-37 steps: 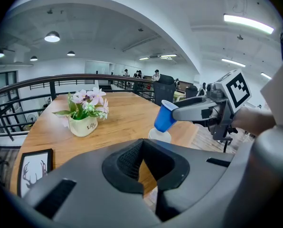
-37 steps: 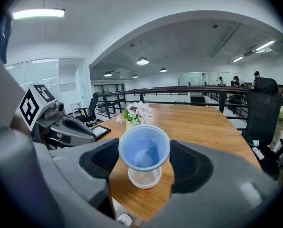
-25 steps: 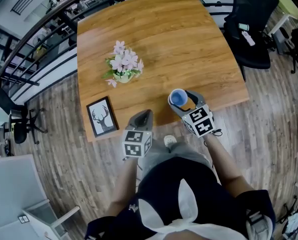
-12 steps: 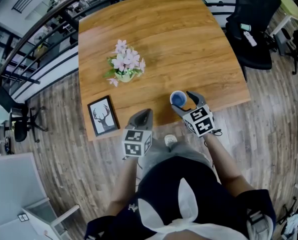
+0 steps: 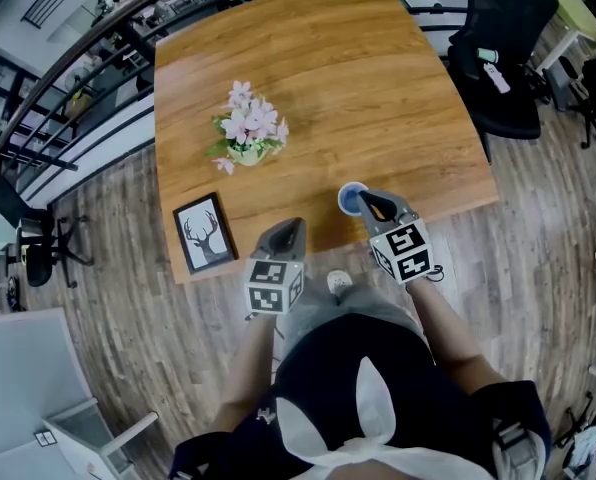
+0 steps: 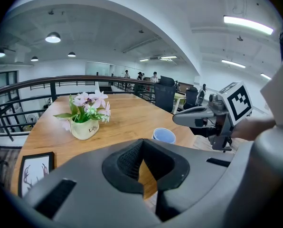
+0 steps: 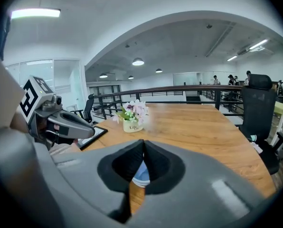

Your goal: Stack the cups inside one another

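Note:
A blue cup [image 5: 349,199] stands upright near the table's front edge; it also shows in the left gripper view [image 6: 164,135] and, just past the jaws, in the right gripper view [image 7: 140,175]. My right gripper [image 5: 364,201] hangs over the cup's near side. Its jaws have just been closing and now meet with nothing between them. My left gripper [image 5: 291,229] rests shut and empty at the front edge, left of the cup. From its own view the right gripper [image 6: 176,119] shows above and right of the cup.
A pot of pink flowers [image 5: 246,133] stands mid-left on the wooden table [image 5: 378,88]. A framed deer picture [image 5: 204,234] lies at the front left corner. Black office chairs [image 5: 498,58] stand to the right; a railing runs behind.
The right gripper's jaws, open beside the cup before, have shut, and the gripper has lifted a little. The cup stays on the table. The left gripper has not moved.

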Demonstrator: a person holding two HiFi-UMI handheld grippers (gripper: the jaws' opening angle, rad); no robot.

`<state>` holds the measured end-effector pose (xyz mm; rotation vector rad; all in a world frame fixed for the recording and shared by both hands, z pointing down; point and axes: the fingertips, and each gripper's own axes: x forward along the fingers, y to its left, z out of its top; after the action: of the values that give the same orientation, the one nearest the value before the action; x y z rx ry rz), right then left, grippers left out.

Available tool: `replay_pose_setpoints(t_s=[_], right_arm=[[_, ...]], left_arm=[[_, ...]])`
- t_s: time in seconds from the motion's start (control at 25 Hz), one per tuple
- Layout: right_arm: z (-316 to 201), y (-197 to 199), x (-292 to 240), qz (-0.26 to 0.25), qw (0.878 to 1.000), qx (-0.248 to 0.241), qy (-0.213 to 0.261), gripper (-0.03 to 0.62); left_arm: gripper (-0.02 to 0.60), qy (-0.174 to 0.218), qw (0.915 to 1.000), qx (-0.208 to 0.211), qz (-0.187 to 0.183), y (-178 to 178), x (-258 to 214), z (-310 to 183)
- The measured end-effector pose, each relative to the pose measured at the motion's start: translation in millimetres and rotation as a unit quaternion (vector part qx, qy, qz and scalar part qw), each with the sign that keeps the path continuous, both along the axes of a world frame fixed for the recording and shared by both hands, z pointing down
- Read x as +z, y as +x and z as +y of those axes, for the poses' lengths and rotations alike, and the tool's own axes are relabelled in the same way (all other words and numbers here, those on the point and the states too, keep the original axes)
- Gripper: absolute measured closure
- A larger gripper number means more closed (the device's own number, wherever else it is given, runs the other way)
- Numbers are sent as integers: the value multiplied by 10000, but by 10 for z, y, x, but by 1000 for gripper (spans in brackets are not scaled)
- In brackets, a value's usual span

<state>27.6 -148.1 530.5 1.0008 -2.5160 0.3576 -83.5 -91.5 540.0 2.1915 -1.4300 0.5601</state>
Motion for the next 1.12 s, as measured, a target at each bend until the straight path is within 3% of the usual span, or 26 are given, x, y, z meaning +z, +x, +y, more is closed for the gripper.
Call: replay_pose_setpoints(t_s=[0.32, 1.12], right_arm=[[150, -57, -152, 80, 9990, -290, 322, 595], [476, -42, -136, 244, 9975, -585, 297, 597]], left_arm=[[565, 130, 9999, 37, 25, 59, -76, -4], [565, 216, 9997, 123, 46, 230, -168, 151]])
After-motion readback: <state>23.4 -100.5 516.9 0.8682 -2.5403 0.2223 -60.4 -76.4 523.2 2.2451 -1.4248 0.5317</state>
